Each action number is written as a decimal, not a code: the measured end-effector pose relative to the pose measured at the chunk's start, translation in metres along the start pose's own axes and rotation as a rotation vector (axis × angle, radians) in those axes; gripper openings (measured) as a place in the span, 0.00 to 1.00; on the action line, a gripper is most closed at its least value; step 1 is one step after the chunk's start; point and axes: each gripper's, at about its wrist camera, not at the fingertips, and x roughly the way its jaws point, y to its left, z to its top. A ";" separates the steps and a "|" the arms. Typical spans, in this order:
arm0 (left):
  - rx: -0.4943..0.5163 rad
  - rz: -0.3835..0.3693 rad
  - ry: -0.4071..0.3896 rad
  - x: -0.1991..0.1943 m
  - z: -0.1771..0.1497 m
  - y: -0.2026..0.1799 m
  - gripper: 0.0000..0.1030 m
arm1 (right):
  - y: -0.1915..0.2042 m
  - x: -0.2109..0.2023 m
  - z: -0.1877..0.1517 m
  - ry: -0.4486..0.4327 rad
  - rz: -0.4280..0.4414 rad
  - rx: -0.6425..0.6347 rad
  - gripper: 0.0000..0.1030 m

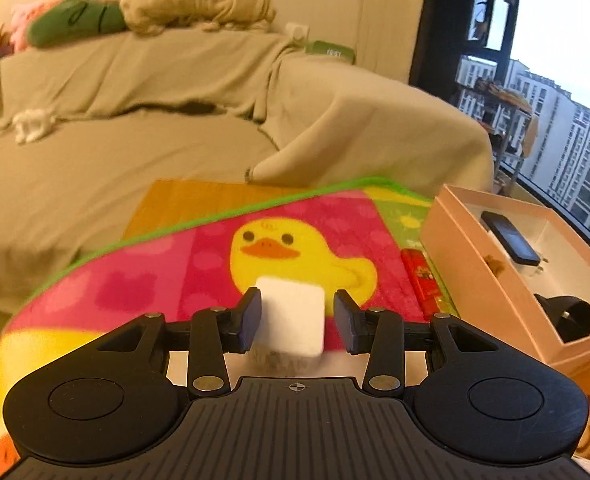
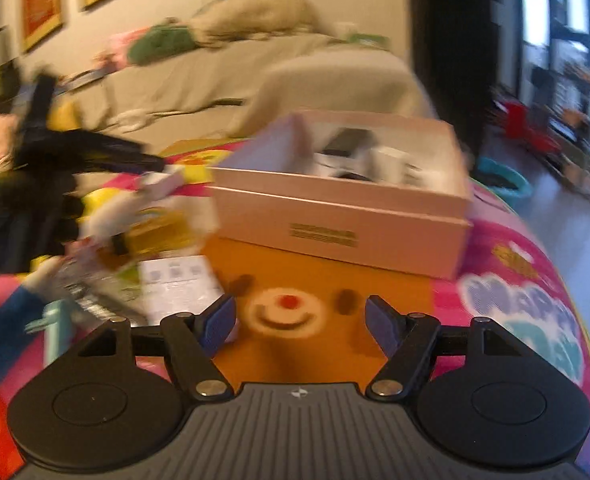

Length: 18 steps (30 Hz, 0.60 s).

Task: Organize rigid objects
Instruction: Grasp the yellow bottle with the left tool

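Little was legible. The mat point(image 2: 535, 312) carried big cartoon lettering near its right edge in the right wrist view, reading roughly "HAPPY DAY", blurred, so not certain. The pink box point(image 2: 343, 216) had a two-line gold print on its front wall, too smeared to read. A white leaflet point(image 2: 179, 284) on the mat showed small printed blocks, unreadable. In the left wrist view a green item point(image 1: 331, 51) on the sofa arm bore a short pale mark, illegible. The red pack point(image 1: 421, 280) beside the box had gold markings, also illegible. Each gripper body carried a small crosshair sign point(image 1: 297, 387).
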 end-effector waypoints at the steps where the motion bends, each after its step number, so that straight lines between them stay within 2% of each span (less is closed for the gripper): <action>1: 0.013 0.004 -0.003 0.001 0.000 -0.001 0.43 | 0.004 -0.001 -0.002 -0.005 0.010 -0.024 0.74; 7: 0.069 0.029 0.004 0.007 0.002 -0.009 0.43 | 0.012 0.001 -0.006 -0.023 0.012 -0.007 0.77; 10: 0.038 -0.011 -0.013 -0.011 -0.001 -0.012 0.43 | 0.007 0.002 -0.004 -0.020 0.025 0.014 0.77; 11: 0.039 -0.044 -0.024 -0.019 -0.003 -0.014 0.43 | 0.005 0.002 -0.004 -0.018 0.031 0.022 0.77; 13: 0.077 -0.194 -0.008 -0.037 -0.009 -0.022 0.43 | 0.001 0.003 -0.004 -0.011 0.039 0.041 0.77; 14: 0.117 -0.308 0.028 -0.046 -0.015 -0.028 0.43 | 0.000 0.003 -0.004 -0.007 0.036 0.051 0.77; 16: 0.208 -0.440 0.102 -0.059 -0.028 -0.041 0.45 | -0.002 0.005 -0.003 -0.004 0.035 0.059 0.77; 17: 0.260 -0.444 0.129 -0.063 -0.035 -0.047 0.45 | -0.001 0.004 -0.004 -0.004 0.034 0.058 0.77; 18: 0.311 -0.423 0.109 -0.068 -0.041 -0.052 0.45 | 0.000 0.004 -0.004 -0.006 0.032 0.055 0.77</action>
